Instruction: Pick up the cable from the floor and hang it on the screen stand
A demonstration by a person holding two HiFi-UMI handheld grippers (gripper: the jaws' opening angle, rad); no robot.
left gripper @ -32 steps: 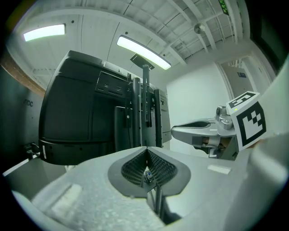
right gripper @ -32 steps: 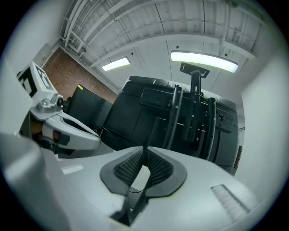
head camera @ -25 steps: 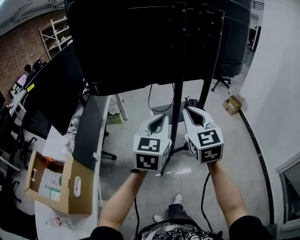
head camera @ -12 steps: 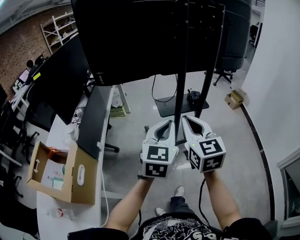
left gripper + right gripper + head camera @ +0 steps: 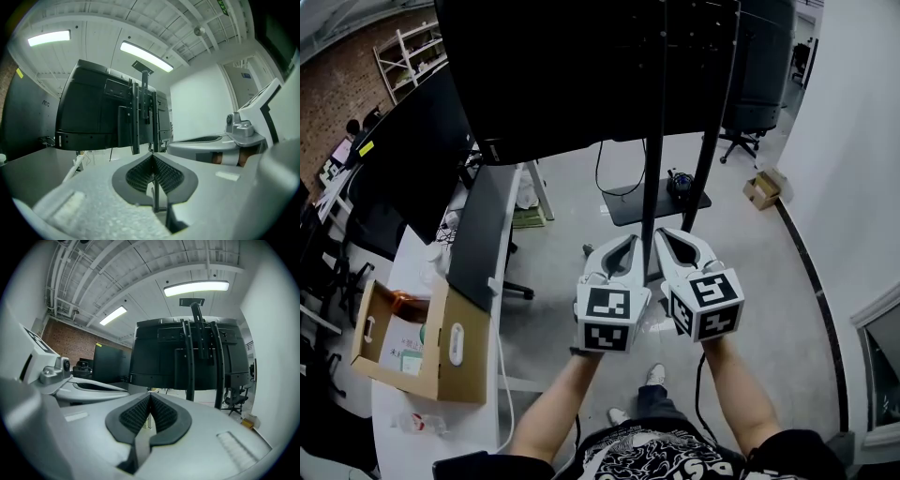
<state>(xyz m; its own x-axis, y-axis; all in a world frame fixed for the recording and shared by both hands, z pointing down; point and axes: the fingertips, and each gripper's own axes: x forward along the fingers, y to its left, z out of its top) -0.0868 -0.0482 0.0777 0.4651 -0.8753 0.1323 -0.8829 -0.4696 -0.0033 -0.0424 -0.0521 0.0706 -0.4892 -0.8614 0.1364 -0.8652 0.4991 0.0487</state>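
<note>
Held the white left claw (image 5: 628, 242) and white right claw (image 5: 664, 235) side by side, each clenched on nothing, ribbed pads pressed together. Faced the tall black screen stand (image 5: 651, 178) carrying a large dark screen (image 5: 572, 75). Made out a dark coiled bundle (image 5: 679, 182), probably the cable, low on the stand's flat black base plate (image 5: 628, 208) between the two uprights, not hung. Judged the pick-up, if still owed, to need one claw released wide, dropped low and closed on a few strands rather than the whole coil, then drawn out clear of the uprights. Noted a thin black lead (image 5: 602, 183) looped beneath the screen, near enough to snag. Noted too a white desk (image 5: 394, 450) at left with an open cardboard box (image 5: 441, 356) and black monitors (image 5: 403, 169); beyond, a black office chair (image 5: 741, 141) and a small carton (image 5: 761, 187), well apart.
</note>
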